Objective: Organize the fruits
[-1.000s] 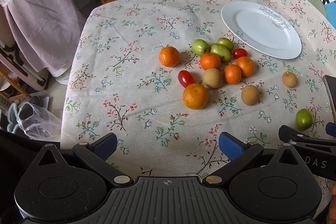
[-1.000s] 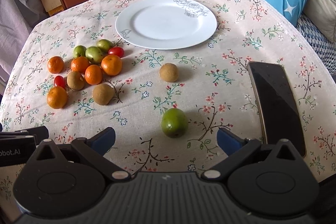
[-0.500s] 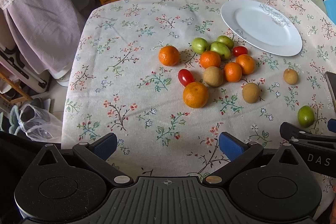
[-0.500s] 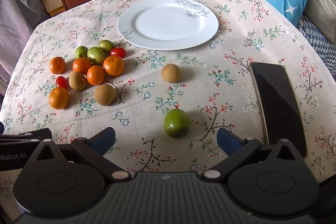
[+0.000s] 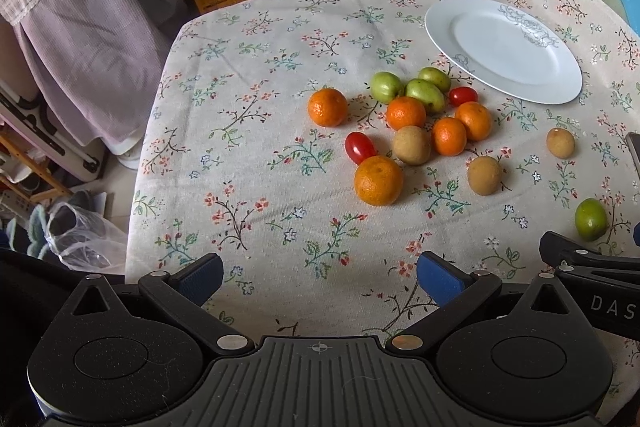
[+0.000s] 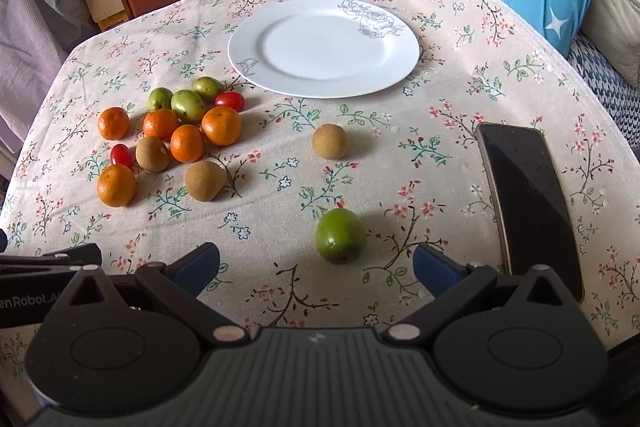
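white plate [image 6: 324,47] bare (rose print on rim), fruits [image 6: 188,143] beside it on tablecloth [image 6: 400,155], left gripper [image 5: 320,277] and right gripper [image 6: 316,267] both spread wide

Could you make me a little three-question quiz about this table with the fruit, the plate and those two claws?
1. True or false: the white plate already holds fruit.
2. How many oranges lie on the tablecloth?
3. Which fruit lies nearest the right claw: A) red tomato, B) lone green fruit, C) brown fruit?

Key:
1. False; it is bare.
2. Five.
3. B; it sits just ahead of the open jaws. The left claw is open too, holding nothing.
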